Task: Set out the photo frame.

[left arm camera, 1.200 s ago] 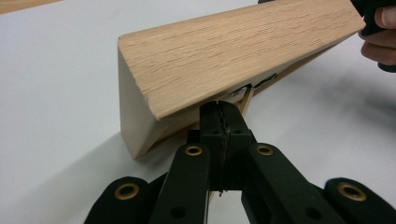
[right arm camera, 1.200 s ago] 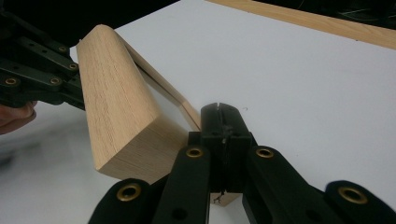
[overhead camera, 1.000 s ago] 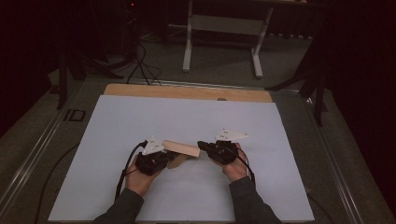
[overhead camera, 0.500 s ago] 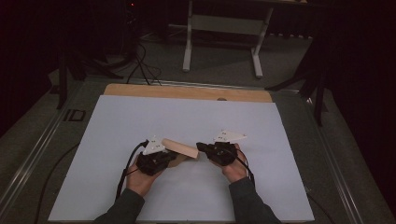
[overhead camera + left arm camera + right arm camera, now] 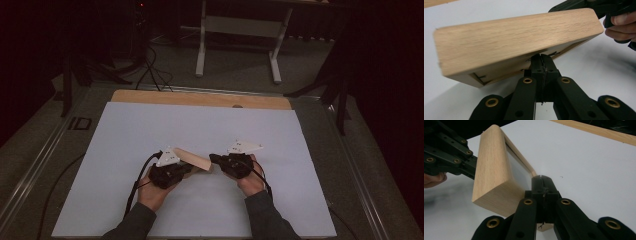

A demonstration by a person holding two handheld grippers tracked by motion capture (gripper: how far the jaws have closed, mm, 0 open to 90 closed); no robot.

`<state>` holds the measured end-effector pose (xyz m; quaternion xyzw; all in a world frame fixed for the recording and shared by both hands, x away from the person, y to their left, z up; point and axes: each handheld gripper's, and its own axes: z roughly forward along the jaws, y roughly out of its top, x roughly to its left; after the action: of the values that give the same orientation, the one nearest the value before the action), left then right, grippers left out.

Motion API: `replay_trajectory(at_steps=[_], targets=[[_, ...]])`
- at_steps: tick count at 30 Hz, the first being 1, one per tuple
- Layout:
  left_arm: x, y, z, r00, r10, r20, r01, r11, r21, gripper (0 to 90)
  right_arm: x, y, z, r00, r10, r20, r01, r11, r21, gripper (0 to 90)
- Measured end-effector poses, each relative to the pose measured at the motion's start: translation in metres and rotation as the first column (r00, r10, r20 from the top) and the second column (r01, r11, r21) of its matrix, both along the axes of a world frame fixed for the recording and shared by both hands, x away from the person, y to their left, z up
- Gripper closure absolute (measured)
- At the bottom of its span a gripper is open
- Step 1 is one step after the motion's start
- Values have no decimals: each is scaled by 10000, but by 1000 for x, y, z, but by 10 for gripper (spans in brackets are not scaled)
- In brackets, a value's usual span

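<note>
Frame: a wooden picture frame (image 5: 194, 159) hangs between the two grippers, lifted clear of the white desk (image 5: 150, 130), near its front middle, tilted.
Left gripper: the left gripper (image 5: 186, 170) has its jaws pinched together on the frame's lower rim; in the left gripper view the wood (image 5: 519, 40) sits right above the closed tips.
Right gripper: the right gripper (image 5: 216, 160) grips the opposite end, jaws clamped tight on the thin inner edge of the frame (image 5: 491, 167).
Change: over the last second the pair has drifted slightly toward the person, and the right hand (image 5: 250, 181) has dipped a touch lower; both grips are unchanged.
Reading: looks like a two-handed carry or turn in mid-air, well under control, not yet set down.
Watch for: thin edge grips, so a twist could let the frame slip.
</note>
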<state>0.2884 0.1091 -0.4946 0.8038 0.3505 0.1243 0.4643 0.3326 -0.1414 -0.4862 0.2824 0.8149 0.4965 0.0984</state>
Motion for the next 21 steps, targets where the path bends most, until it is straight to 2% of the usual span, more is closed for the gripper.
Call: replay_trajectory(at_steps=[13,21], targets=[[3,2,-3,9997,205,-105,-205,9998,83,898,-5,9,-2,9991,432,-44,-433,9989,-162,899],[5,1,-6,9995,258,-187,-256,9996,115,898,-5,9,-3,9991,397,-164,-402,9987,-311,898]])
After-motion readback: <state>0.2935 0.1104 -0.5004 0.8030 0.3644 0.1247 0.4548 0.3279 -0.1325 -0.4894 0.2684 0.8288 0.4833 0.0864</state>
